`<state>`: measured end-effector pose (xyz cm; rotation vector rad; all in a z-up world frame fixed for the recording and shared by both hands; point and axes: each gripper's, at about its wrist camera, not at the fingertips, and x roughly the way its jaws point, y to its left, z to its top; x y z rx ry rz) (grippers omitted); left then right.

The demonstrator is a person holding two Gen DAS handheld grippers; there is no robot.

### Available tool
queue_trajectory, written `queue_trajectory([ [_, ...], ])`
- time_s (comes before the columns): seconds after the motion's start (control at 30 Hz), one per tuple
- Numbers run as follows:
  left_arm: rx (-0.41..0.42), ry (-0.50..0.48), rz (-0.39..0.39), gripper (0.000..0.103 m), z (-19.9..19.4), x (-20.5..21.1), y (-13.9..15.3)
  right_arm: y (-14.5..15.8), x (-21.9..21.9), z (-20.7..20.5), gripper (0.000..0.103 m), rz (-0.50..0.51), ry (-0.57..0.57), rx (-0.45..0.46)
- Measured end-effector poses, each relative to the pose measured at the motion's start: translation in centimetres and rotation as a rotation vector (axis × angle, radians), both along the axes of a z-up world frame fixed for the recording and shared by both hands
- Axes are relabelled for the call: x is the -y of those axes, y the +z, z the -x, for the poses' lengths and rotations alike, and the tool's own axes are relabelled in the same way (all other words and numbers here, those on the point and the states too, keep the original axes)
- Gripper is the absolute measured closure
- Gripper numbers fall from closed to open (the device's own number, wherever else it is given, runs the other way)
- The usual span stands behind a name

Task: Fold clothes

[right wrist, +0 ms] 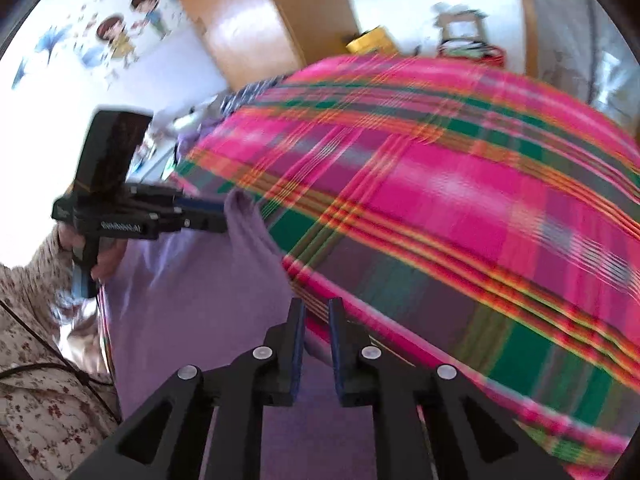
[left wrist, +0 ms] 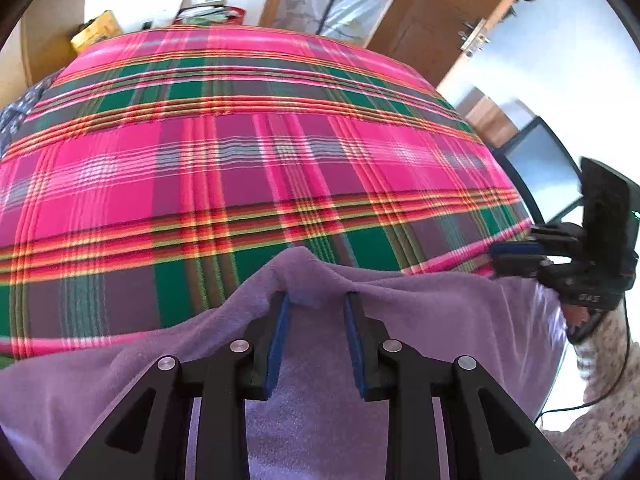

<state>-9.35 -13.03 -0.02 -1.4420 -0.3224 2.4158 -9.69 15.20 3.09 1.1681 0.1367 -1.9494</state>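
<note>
While the left gripper (left wrist: pixel 316 300) pinches the purple cloth (left wrist: pixel 420 320), the right gripper's (right wrist: pixel 317 312) narrow jaws look empty.

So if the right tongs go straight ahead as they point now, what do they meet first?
Probably the plaid blanket, close to its near edge just past the purple cloth; the right tongs point down at it, though blur leaves the depth uncertain.
</note>
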Motion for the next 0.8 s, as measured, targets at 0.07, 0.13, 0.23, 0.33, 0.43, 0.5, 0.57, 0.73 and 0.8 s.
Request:
queue_trajectory([
  [0.07,-0.004,0.013,-0.005,0.074,-0.3,0.0,0.2,0.9,-2.0,-0.5,0.091,0.009,-0.074,-0.026],
  [0.13,-0.008,0.017,-0.005,0.074,-0.9,-0.1,0.6,1.7,-4.3,-1.5,0.087,0.014,-0.146,-0.041],
  [0.23,-0.021,0.011,-0.003,0.074,-2.2,-0.4,1.3,2.0,-6.9,-3.4,0.079,0.001,-0.237,-0.053],
  [0.33,-0.032,-0.010,-0.002,0.074,-3.8,-1.1,1.7,1.2,-8.6,-5.6,0.076,-0.023,-0.304,-0.049],
  [0.43,-0.026,-0.027,0.014,0.074,-5.1,-1.7,1.4,0.0,-9.1,-7.3,0.075,-0.022,-0.331,-0.034],
  [0.5,-0.017,-0.029,0.026,0.074,-6.0,-1.9,1.0,-1.1,-8.8,-8.1,0.074,-0.050,-0.348,-0.032],
  [0.57,-0.015,-0.010,0.037,0.074,-7.0,-1.3,0.9,-2.1,-8.8,-8.4,0.074,-0.084,-0.371,-0.024],
  [0.73,-0.055,0.093,0.038,0.074,-9.8,1.8,2.4,-1.8,-9.1,-8.9,0.074,-0.065,-0.394,-0.038],
  [0.8,-0.068,0.143,0.031,0.074,-11.0,3.3,2.9,-0.9,-8.3,-9.6,0.073,-0.034,-0.361,-0.063],
])
